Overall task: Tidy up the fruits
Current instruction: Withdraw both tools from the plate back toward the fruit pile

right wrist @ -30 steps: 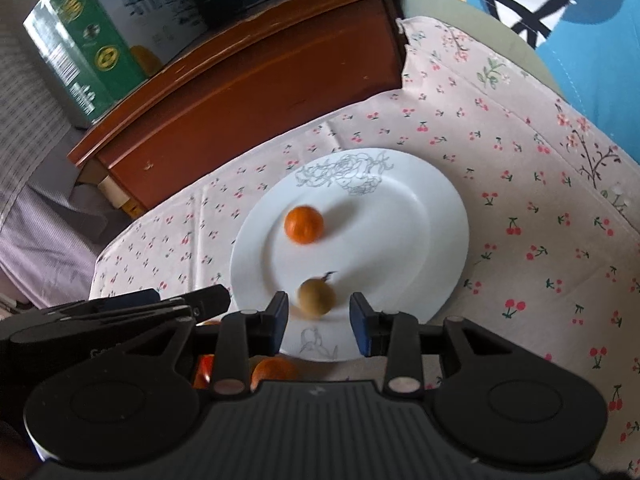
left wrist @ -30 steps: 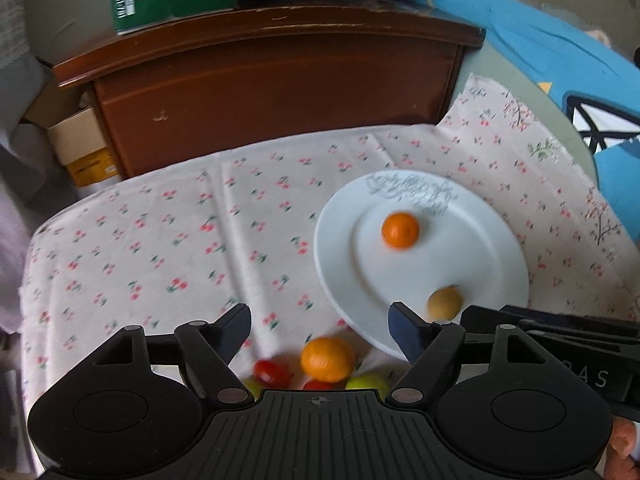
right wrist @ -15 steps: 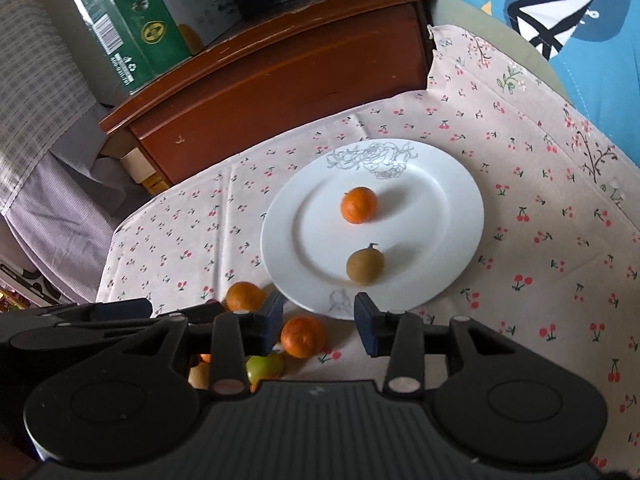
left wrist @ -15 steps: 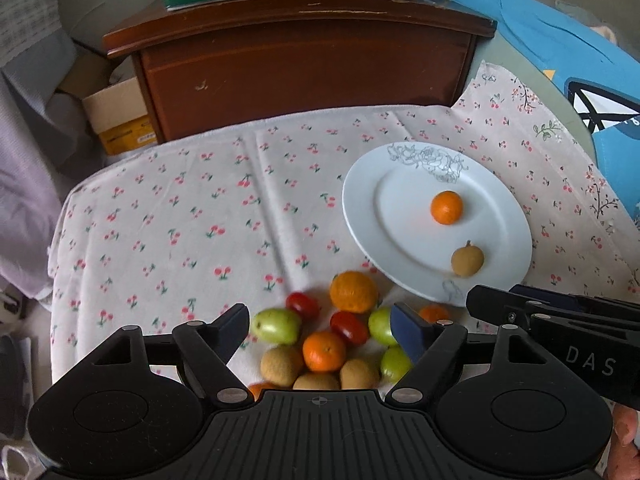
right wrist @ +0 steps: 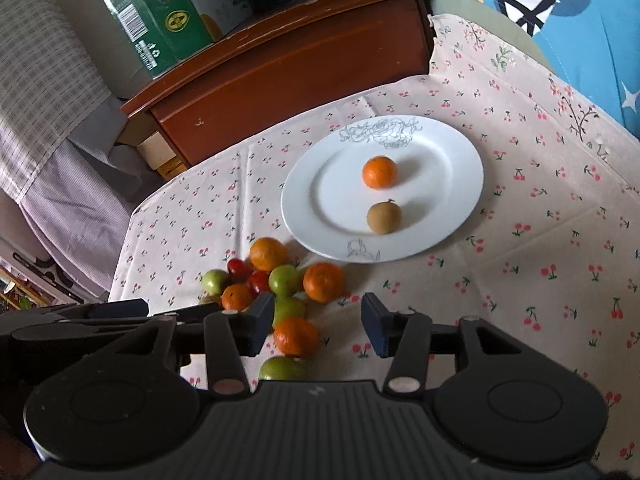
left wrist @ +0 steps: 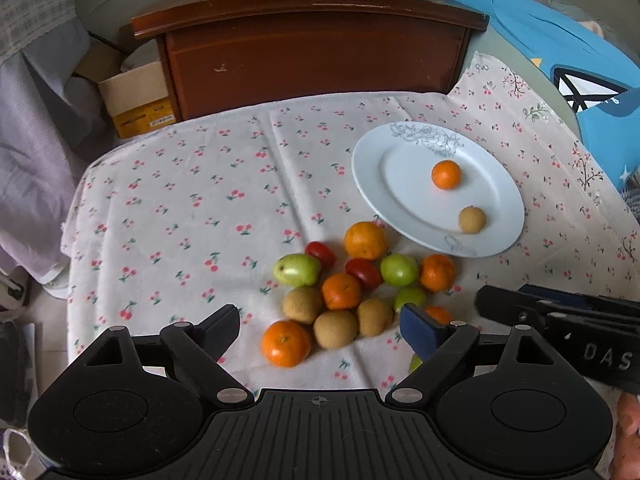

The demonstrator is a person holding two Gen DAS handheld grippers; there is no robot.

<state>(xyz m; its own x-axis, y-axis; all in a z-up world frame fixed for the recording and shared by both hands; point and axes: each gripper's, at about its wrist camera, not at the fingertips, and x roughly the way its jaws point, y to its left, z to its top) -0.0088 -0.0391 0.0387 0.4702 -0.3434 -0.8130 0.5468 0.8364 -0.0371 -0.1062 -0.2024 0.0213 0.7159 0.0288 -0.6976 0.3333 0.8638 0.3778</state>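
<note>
While both grippers' fingers have just been opening and hold nothing, left gripper (left wrist: 320,330) wide, right gripper (right wrist: 318,322) narrower, a fruit pile (left wrist: 352,292) lies below; beyond, a white plate (left wrist: 372,184) carries an orange (left wrist: 446,175) and brown fruit (left wrist: 472,220).

Left tool (left wrist: 320,328): black ribbed body, silver screws, blue pad. Right tool (right wrist: 318,320): same, white "DAS" lettering.

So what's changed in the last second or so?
Both claws pulled back from the plate, so the fruit pile on the cloth came into view. The left claw and right claw have just been opening, with nothing gripped. The orange and brown fruit stayed put on the plate.
</note>
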